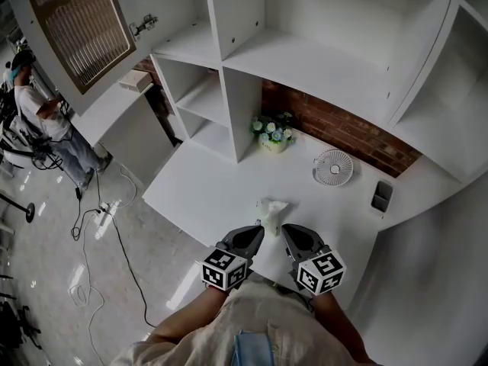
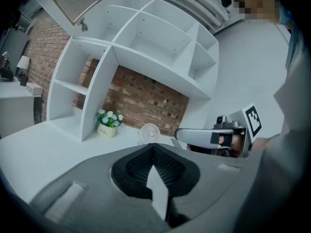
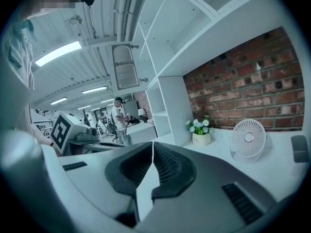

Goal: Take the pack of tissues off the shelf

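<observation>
The pack of tissues (image 1: 272,207) lies in front of the flower pot (image 1: 273,134) (on the counter (image 1: 198,197)). Left gripper (image 1: 258,231) and right gripper (image 1: 288,231) are both pressed together, empty. The pack is probably light, soft and crushable: pinch its middle gently.

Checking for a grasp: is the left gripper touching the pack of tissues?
Cannot tell. In the head view the left gripper tip overlaps the edge of the pack of tissues, but its height is unclear. The left gripper view shows shut, empty jaws and no pack.
</observation>
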A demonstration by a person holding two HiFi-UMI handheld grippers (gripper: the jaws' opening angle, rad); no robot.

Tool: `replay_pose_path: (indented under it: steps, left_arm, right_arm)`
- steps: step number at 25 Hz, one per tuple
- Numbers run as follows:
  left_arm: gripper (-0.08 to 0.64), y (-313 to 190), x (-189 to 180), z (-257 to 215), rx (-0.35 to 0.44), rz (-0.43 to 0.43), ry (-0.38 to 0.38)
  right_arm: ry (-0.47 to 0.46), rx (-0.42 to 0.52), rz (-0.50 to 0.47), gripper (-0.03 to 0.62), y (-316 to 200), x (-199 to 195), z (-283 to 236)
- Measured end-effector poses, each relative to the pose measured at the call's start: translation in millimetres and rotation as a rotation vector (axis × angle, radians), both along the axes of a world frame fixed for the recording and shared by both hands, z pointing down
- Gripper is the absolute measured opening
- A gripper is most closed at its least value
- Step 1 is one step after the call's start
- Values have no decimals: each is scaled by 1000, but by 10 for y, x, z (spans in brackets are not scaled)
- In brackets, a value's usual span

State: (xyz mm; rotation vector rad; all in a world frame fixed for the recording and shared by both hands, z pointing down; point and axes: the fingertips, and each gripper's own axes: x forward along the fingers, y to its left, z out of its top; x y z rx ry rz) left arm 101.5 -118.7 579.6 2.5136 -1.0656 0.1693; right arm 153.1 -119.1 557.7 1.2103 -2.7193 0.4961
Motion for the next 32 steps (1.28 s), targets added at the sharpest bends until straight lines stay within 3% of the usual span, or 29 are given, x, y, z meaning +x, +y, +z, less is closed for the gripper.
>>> replay_pose_path:
  steps: [13,20,32]
  left_arm:
    - [9,19,58,-92,9,6,26]
    - [9,26,47,-73,5,4,25]
    - [9,63,51,-59,-4,5,27]
  right_arm:
    - [4,8,-4,18,39,4,-39]
    - [74,28,-17,15,70,-6,-12]
    - [82,28,-25,15,115,-21,-10]
